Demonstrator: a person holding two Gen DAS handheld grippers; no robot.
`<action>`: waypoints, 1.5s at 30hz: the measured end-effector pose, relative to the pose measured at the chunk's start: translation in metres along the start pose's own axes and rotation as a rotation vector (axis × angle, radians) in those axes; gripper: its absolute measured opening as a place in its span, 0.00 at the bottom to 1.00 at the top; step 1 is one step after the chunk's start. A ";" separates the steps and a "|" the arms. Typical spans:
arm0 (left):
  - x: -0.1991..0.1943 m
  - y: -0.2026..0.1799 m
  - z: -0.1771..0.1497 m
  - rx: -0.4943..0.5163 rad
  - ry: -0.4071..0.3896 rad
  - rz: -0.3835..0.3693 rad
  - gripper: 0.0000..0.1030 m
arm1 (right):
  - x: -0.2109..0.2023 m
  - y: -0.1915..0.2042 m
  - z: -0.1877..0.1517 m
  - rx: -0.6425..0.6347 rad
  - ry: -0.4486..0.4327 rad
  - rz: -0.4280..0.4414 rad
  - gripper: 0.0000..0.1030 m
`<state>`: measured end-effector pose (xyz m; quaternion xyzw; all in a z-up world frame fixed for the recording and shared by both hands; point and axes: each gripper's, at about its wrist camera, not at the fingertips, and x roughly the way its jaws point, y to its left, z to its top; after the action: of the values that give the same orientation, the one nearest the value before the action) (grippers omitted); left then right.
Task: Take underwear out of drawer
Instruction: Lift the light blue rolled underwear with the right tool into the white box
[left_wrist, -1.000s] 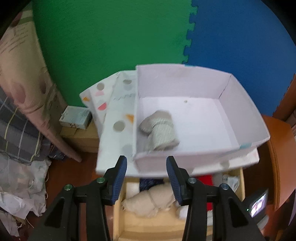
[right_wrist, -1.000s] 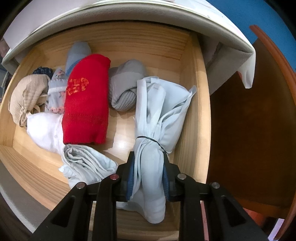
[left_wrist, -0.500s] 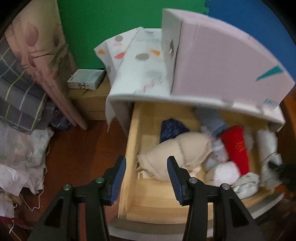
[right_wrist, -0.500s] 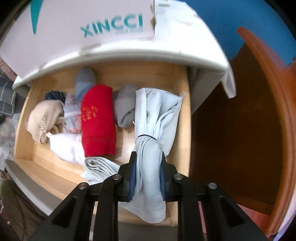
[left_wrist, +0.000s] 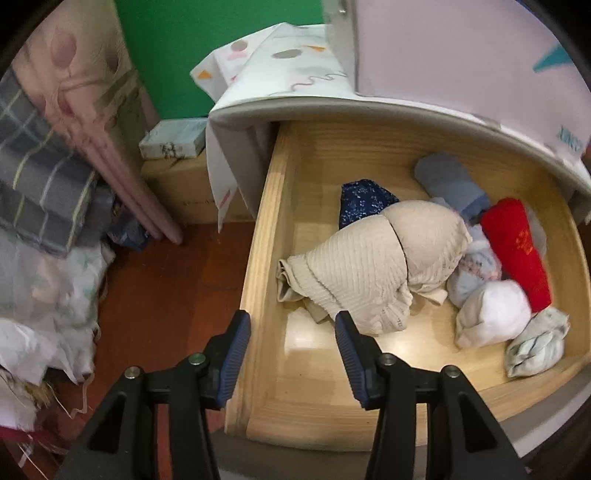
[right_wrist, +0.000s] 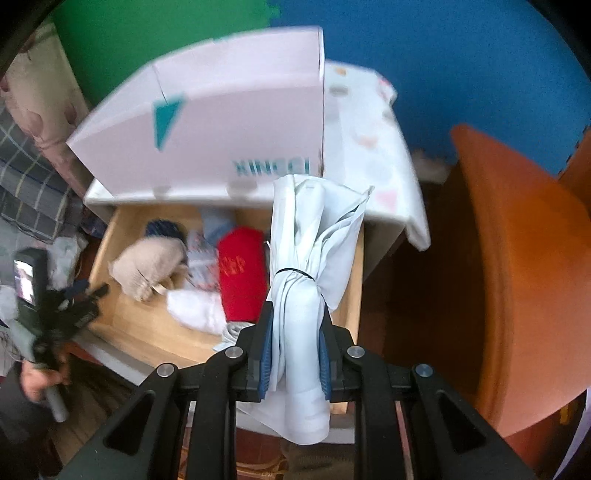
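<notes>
The wooden drawer (left_wrist: 258, 236) stands pulled out, with several rolled garments in it. Among them are a beige bra (left_wrist: 369, 266), a red roll (left_wrist: 517, 247), a white roll (left_wrist: 491, 314) and a dark blue piece (left_wrist: 365, 199). My left gripper (left_wrist: 291, 321) is open over the drawer's front left corner, just short of the bra, and holds nothing. My right gripper (right_wrist: 295, 317) is shut on a pale blue underwear bundle (right_wrist: 306, 258) tied with a black band. It holds the bundle above the drawer's (right_wrist: 140, 332) right side. The left gripper (right_wrist: 55, 310) also shows there, in a hand.
A white box (right_wrist: 221, 129) with teal lettering sits on the cabinet top, on a patterned cloth (left_wrist: 288, 62). An orange-brown wooden piece (right_wrist: 517, 258) stands to the right. Piled fabrics (left_wrist: 44, 184) and a small box (left_wrist: 173, 144) lie to the left.
My right gripper has lifted the pale blue bundle up out of the drawer. My left gripper has come down from over the white box to the drawer's front left corner.
</notes>
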<state>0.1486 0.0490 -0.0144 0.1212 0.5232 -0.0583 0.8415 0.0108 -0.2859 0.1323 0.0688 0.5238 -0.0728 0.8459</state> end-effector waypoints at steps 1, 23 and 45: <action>0.000 -0.003 -0.001 0.013 -0.006 0.007 0.49 | -0.010 -0.001 0.002 -0.004 -0.015 0.000 0.18; -0.031 -0.009 -0.012 0.054 -0.220 -0.026 0.53 | -0.017 0.045 0.185 -0.090 -0.146 -0.093 0.18; -0.007 -0.022 -0.011 0.086 -0.111 -0.067 0.53 | 0.106 0.056 0.217 -0.119 0.124 -0.124 0.25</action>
<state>0.1305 0.0304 -0.0157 0.1363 0.4766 -0.1154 0.8608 0.2583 -0.2785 0.1348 -0.0098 0.5818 -0.0894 0.8084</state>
